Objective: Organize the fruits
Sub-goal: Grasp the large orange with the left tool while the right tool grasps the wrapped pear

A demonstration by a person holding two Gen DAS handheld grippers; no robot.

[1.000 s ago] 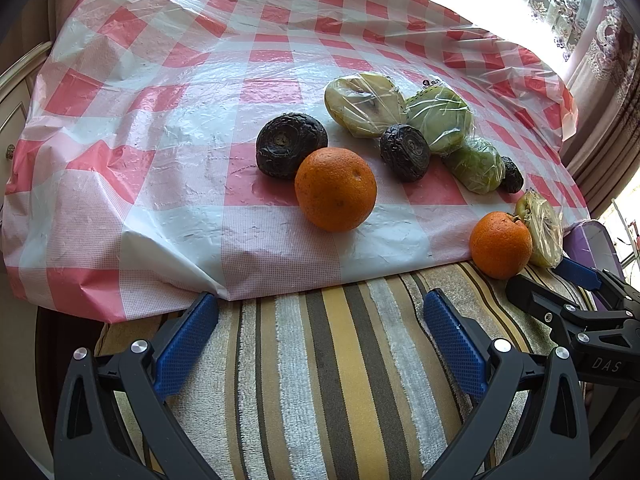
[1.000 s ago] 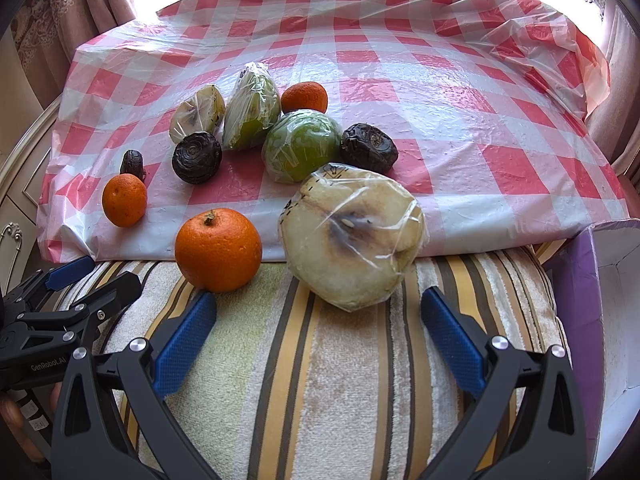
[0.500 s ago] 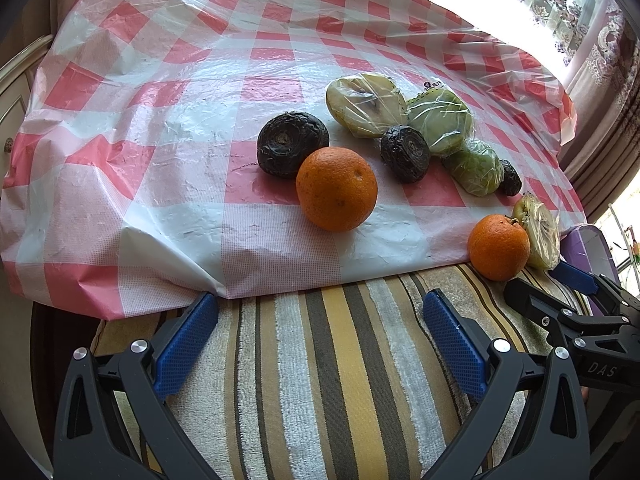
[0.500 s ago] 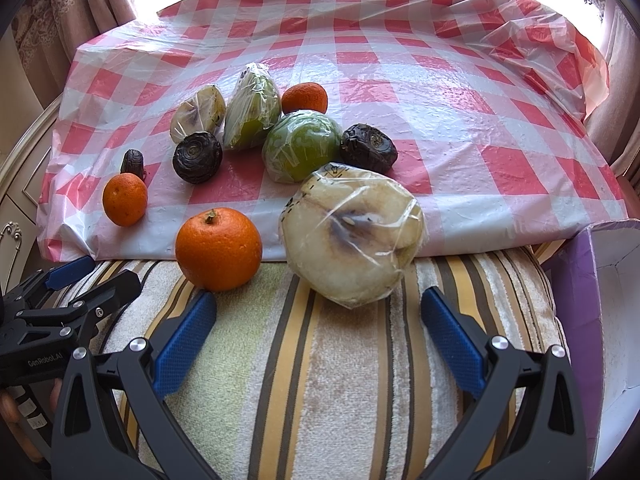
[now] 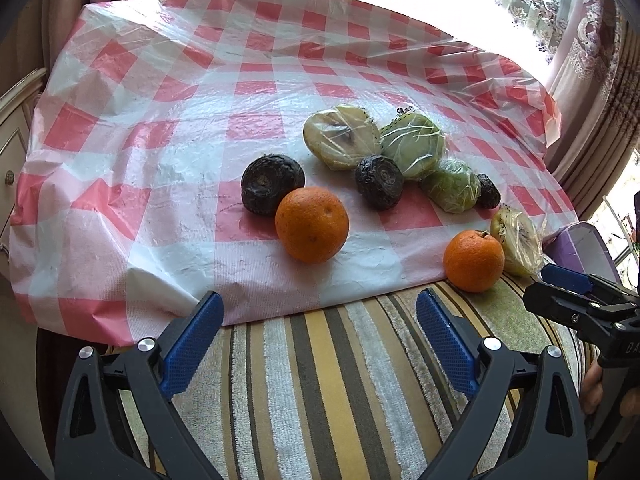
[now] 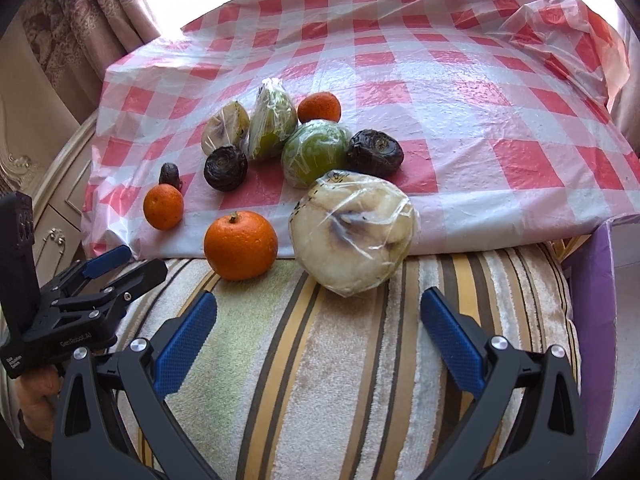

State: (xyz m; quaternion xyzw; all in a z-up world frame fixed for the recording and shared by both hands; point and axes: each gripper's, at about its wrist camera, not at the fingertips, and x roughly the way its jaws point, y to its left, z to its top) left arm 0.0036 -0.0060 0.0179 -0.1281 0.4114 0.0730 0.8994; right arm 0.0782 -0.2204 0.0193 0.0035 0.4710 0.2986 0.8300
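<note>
Fruits lie on a red-and-white checked cloth (image 5: 160, 152). In the left wrist view an orange (image 5: 312, 225) sits in front of my open, empty left gripper (image 5: 318, 340), with a dark shrivelled fruit (image 5: 273, 189) behind it. A second orange (image 5: 473, 261) and a wrapped pale fruit (image 5: 516, 245) lie at the right on the striped towel's edge. In the right wrist view my open, empty right gripper (image 6: 318, 340) faces that wrapped pale fruit (image 6: 354, 237) and orange (image 6: 241, 245). Wrapped green fruits (image 6: 316, 152), dark fruits (image 6: 375, 153) and small oranges (image 6: 163, 206) lie behind.
A striped towel (image 6: 320, 360) covers the near surface under both grippers. A purple box (image 6: 596, 320) stands at the right edge. Curtains (image 5: 580, 60) and a cream cabinet (image 6: 52, 216) flank the cloth. Each gripper shows in the other's view (image 5: 580, 304).
Both grippers have tilted up and drawn back slightly, so the fruits sit lower and farther in view. No fruit has moved.
</note>
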